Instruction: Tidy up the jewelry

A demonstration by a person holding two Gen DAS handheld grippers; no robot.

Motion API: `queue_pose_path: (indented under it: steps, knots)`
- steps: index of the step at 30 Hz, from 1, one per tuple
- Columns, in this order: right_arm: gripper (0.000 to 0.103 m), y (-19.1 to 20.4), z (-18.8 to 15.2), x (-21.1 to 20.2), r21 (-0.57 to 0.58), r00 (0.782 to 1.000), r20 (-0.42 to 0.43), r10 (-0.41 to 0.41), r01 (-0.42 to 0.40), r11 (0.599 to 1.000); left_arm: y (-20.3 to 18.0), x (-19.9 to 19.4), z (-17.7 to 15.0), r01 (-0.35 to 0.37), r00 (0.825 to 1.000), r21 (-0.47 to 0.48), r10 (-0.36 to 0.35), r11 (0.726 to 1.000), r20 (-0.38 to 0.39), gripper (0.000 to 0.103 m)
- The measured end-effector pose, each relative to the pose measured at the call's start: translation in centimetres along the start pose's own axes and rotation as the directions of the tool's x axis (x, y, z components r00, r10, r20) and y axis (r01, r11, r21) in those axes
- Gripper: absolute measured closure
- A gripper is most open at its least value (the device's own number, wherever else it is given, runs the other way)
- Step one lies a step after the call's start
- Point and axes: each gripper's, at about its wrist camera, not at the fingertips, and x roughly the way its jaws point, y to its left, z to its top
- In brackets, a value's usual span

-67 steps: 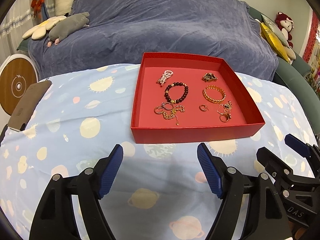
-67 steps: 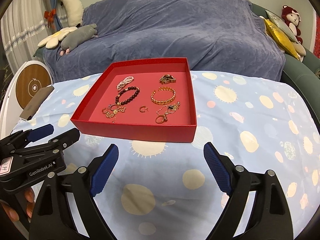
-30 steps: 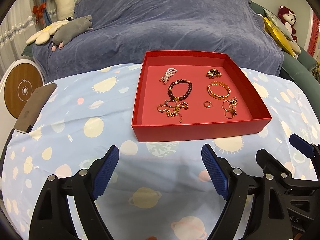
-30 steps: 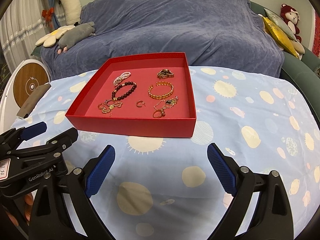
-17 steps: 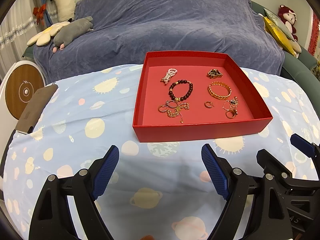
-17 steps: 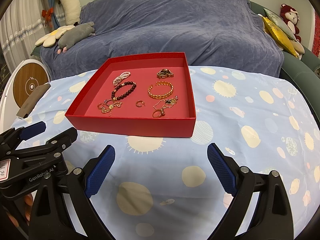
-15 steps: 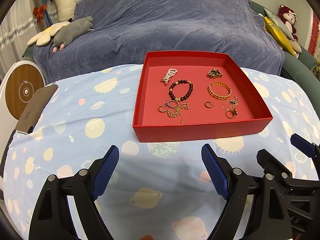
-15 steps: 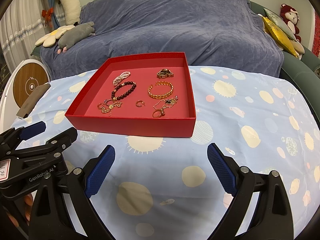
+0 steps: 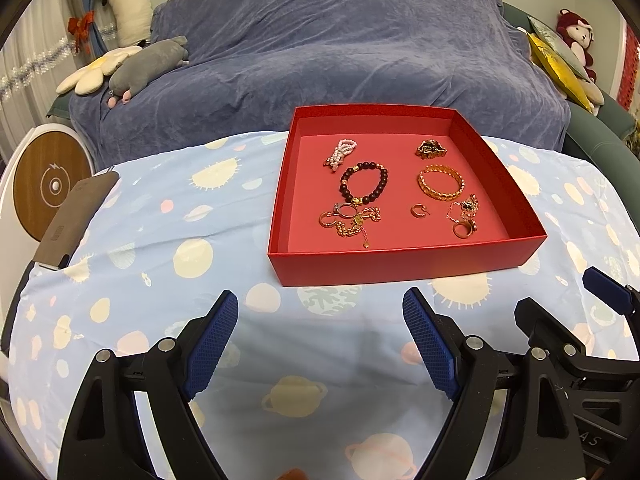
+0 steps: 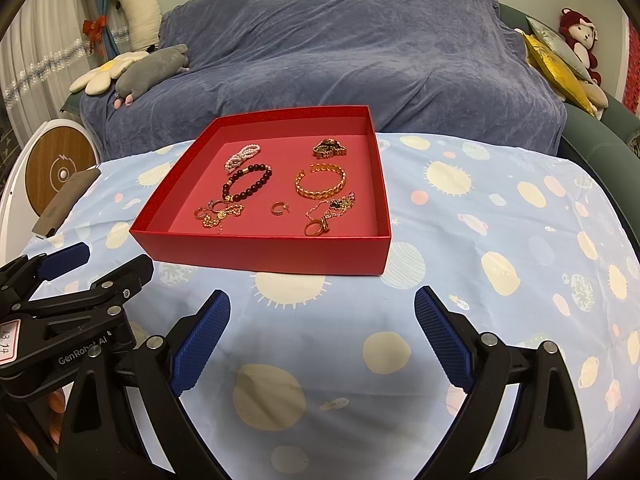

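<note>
A red tray [image 9: 404, 265] [image 10: 264, 253] sits on the planet-print cloth. In it lie a pearl piece [image 9: 341, 152], a dark bead bracelet [image 9: 363, 182] [image 10: 247, 186], a gold bangle [image 9: 441, 187] [image 10: 320, 185], a dark brooch [image 9: 430, 149], a small hoop [image 9: 419, 210], a gold chain with rings [image 9: 349, 221] [image 10: 218, 213] and a ring with chain [image 9: 464, 224] [image 10: 325, 216]. My left gripper [image 9: 320, 312] is open and empty, short of the tray's near wall. My right gripper [image 10: 322, 312] is open and empty beside it.
A blue-covered sofa [image 9: 320, 48] stands behind the table with plush toys [image 9: 136, 60] at left and cushions [image 9: 560, 52] at right. A brown phone-like slab [image 9: 76, 220] lies at the cloth's left edge. A round wooden-faced device [image 9: 48, 188] stands further left.
Both grippers have drawn back and risen slightly since two seconds ago, so the tray looks a bit farther. Nothing has moved in the last half second.
</note>
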Motion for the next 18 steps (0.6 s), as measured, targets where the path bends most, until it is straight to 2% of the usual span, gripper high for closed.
queue_pose_path:
  steps: [18]
  knots:
    - [0.012,0.03,0.01,0.03,0.002,1.000,0.002,-0.001,0.001,1.000,0.05,-0.10,-0.04,-0.005,1.000,-0.006,0.005,1.000,0.004,0.021]
